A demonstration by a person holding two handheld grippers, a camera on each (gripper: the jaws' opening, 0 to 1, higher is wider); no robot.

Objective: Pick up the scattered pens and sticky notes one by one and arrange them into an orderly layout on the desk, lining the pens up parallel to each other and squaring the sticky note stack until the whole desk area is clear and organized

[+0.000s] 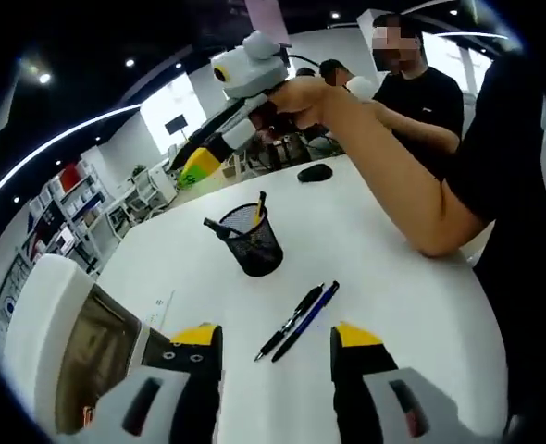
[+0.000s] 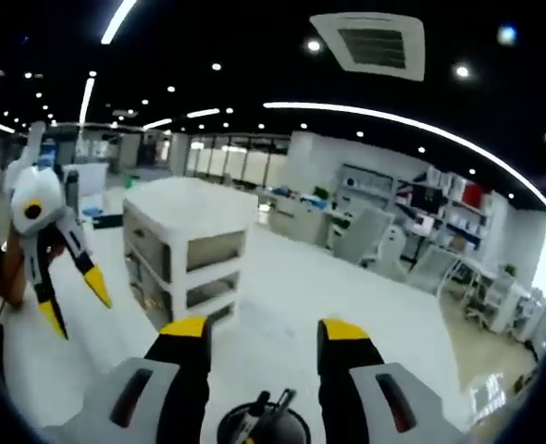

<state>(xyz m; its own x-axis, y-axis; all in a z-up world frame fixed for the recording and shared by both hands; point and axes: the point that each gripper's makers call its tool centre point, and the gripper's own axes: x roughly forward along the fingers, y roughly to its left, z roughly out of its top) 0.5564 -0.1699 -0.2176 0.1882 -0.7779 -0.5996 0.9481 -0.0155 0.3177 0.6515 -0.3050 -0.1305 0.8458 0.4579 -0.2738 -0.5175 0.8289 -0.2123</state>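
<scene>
A black pen (image 1: 290,322) and a blue pen (image 1: 310,316) lie side by side, nearly parallel, on the white desk (image 1: 384,268). They rest just ahead of my left gripper (image 1: 275,338), which is open and holds nothing. A black mesh pen cup (image 1: 253,242) with a few pens in it stands beyond them. My right gripper (image 1: 197,168), held by a hand, hovers high above the cup. In the right gripper view, my right gripper (image 2: 264,331) is open over the pen cup (image 2: 264,421). The left gripper (image 2: 74,303) hangs open at the left.
A white drawer unit (image 1: 60,351) (image 2: 185,250) stands on the desk beside the cup. A black mouse (image 1: 315,172) lies at the far side. The person's bare forearm (image 1: 393,176) crosses over the desk. Another person in black (image 1: 421,92) stands behind it.
</scene>
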